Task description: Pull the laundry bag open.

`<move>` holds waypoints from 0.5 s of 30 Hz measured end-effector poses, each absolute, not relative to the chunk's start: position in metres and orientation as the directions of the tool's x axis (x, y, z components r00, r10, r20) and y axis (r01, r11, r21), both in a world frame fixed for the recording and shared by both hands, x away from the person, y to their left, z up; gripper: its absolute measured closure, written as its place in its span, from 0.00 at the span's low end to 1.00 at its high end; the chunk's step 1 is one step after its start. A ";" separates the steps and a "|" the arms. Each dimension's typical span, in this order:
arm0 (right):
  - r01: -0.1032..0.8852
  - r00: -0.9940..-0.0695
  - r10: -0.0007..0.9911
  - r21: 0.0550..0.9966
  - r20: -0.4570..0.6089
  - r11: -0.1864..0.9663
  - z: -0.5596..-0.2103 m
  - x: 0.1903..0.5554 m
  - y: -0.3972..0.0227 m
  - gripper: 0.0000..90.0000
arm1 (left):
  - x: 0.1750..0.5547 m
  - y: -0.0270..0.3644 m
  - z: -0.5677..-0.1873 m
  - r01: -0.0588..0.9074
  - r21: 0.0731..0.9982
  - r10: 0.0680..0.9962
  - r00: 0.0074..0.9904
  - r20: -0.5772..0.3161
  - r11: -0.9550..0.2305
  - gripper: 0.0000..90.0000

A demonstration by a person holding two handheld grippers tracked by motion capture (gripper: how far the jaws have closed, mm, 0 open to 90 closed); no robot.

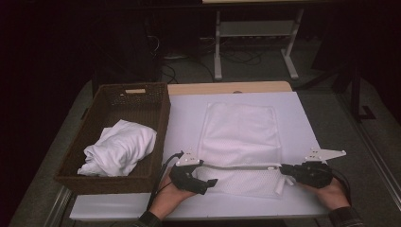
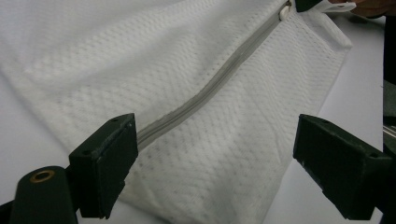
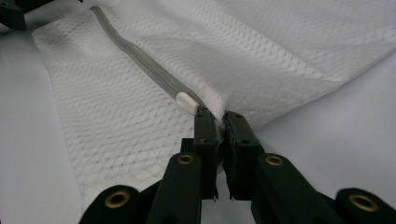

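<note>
A white mesh laundry bag lies flat on a white mat on the table, to the right of a brown woven basket. The room behind the table is dark and hard to make out. A bunched-up white cloth sits in the basket, and its folds hide what kind of cloth it is.

The bag's long side runs away from the person, toward the far edge of the table. Its grey zipper runs left to right across the near end, from one gripper to the other. The zipper looks shut along the part that can be seen. In the right gripper view the small white zipper pull sits just in front of the jaws.

The left gripper is at the bag's near left corner. In the left gripper view its jaws stand wide apart, with the bag and zipper between them. The left jaw is right by the zipper's end.

The right gripper is at the bag's near right corner. Its jaws are pinched tight on the mesh beside the pull. The person's hands are partly cut off at the bottom of the high view.
</note>
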State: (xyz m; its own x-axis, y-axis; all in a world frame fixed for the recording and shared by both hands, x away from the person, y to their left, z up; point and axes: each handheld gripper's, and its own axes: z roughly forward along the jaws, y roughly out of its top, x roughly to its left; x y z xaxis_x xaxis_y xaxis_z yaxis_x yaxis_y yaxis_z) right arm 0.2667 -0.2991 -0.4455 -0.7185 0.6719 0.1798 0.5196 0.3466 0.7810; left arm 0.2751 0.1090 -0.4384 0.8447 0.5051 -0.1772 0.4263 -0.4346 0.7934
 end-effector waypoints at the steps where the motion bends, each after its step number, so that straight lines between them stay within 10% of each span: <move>1: 0.519 -0.720 0.669 0.781 0.181 0.347 -0.445 0.266 -0.298 0.93 | 0.275 0.107 -0.438 0.422 0.795 0.499 0.848 -0.176 -0.437 0.15; 15: 0.502 -0.735 0.657 0.788 0.170 0.357 -0.442 0.265 -0.292 0.93 | 0.280 0.084 -0.437 0.400 0.813 0.422 0.881 -0.214 -0.423 0.17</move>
